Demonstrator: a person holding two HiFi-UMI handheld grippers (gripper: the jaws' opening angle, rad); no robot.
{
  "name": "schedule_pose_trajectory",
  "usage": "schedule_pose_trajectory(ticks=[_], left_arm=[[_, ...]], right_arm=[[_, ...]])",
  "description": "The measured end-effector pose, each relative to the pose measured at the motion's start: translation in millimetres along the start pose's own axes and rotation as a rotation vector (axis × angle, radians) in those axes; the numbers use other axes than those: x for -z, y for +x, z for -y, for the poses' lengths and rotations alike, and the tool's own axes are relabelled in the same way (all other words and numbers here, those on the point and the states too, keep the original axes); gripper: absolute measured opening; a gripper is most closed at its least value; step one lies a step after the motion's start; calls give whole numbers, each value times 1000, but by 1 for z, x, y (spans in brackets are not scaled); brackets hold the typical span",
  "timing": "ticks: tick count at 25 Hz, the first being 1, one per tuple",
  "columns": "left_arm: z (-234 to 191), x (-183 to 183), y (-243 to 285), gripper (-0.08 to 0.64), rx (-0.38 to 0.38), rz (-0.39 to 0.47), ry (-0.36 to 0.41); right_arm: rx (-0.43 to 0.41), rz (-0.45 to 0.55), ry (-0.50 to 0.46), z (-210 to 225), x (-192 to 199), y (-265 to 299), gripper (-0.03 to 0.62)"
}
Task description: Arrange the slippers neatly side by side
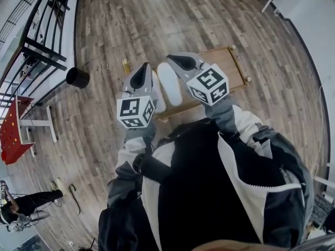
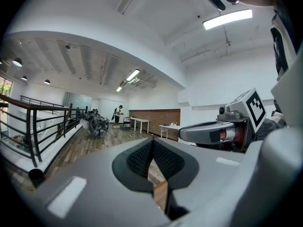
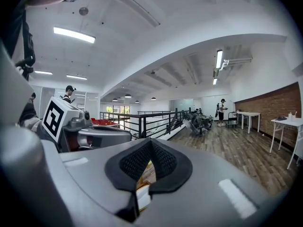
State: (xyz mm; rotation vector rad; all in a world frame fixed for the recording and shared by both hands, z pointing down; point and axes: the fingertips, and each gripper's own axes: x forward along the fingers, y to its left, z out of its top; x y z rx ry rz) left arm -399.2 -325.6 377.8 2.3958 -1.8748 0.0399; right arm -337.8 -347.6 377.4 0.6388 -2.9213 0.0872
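In the head view a white slipper (image 1: 170, 83) lies on a low wooden platform (image 1: 230, 61), between my two raised grippers. A second white slipper (image 1: 159, 99) shows as a narrow strip beside it, mostly hidden behind the left gripper. My left gripper (image 1: 140, 77) is held above the platform's left end, shut and holding nothing. To the right, my right gripper (image 1: 181, 61) is also shut and empty. Both gripper views look out level across the room. Each shows its own closed jaws, left gripper (image 2: 151, 157) and right gripper (image 3: 149, 157), with the other gripper beside it.
A black cylinder (image 1: 77, 77) stands on the wood floor to the left. A black railing (image 1: 47, 35) and a red table (image 1: 10, 129) lie further left. A person (image 1: 26, 203) is at the bottom left. White tables (image 3: 286, 124) stand by the brick wall.
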Motion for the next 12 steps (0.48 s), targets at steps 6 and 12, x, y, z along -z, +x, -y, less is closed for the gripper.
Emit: schedule_pose_trajectory(ticks=[6,12], left_arm=[[5,3,-7,12,-5,-1,3],[4,9,-19,12,-20,-16,-7]], right_arm=[[-14,0,3,-6,4,-4,2],[-24,-7,23,-15,10,-6,2]])
